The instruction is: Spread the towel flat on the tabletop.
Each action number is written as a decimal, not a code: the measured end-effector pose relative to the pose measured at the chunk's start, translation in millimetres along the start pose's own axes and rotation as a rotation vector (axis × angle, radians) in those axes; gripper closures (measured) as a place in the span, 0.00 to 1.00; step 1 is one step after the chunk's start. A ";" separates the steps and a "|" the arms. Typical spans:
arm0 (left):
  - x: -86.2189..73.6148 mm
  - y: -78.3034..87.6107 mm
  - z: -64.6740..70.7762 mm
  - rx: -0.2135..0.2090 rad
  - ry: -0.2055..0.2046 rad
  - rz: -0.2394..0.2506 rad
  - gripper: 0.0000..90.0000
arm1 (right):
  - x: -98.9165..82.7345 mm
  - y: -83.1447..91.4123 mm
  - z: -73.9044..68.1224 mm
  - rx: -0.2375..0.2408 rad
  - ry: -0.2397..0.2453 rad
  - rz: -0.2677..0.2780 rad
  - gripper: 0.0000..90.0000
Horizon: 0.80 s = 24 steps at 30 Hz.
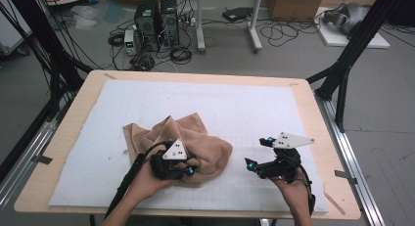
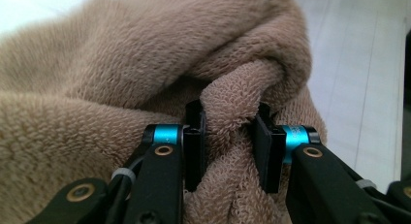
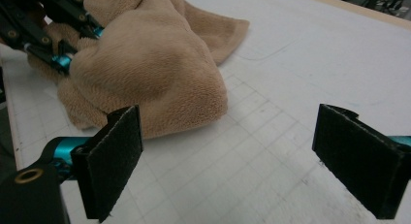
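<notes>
the left gripper (image 1: 188, 171) was clamped on a fold of the brown towel (image 1: 195, 140), bunched at lower centre on the white mat (image 1: 254, 108). the right gripper (image 1: 257, 155), jaws wide and empty, waited to its right, apart.

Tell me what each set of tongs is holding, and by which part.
The left tongs pinch a bunched fold of the tan towel at its near side. The right tongs stand open over the white mat, holding nothing.
</notes>
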State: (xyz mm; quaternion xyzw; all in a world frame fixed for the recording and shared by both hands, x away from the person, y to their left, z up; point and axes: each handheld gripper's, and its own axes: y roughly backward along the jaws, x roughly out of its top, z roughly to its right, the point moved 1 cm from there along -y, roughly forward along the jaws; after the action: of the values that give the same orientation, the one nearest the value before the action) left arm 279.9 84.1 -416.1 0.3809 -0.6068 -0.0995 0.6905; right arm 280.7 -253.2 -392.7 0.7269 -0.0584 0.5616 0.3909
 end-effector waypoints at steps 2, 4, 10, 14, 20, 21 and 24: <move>-6.4 3.7 2.6 0.000 0.010 0.010 0.77 | 5.1 -9.0 -2.0 0.020 0.020 -0.010 0.11; -6.2 4.7 3.1 -0.001 0.015 0.014 0.76 | 7.9 -13.7 -3.4 0.027 0.025 -0.022 0.12; 2.4 19.4 3.0 -0.014 0.015 0.058 0.60 | 25.5 -43.8 -1.9 0.114 0.057 -0.035 0.22; 10.9 42.0 -2.1 0.005 0.032 0.119 0.53 | 30.4 -69.6 5.6 0.134 0.080 -0.077 0.28; 13.8 61.6 -15.4 0.083 0.047 0.149 0.49 | 24.8 -97.5 5.0 0.202 0.107 -0.156 0.41; 12.5 65.0 -23.6 0.115 0.062 0.149 0.49 | 20.9 -106.8 2.8 0.251 0.128 -0.198 0.56; 10.3 65.1 -31.0 0.140 0.080 0.140 0.49 | 18.3 -112.5 -3.5 0.310 0.167 -0.270 0.79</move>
State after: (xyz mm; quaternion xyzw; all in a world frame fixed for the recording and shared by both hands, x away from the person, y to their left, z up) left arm 289.5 135.4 -365.3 0.3885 -0.6094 0.0071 0.6911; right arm 343.6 -167.1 -433.2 0.7307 0.1591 0.5646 0.3494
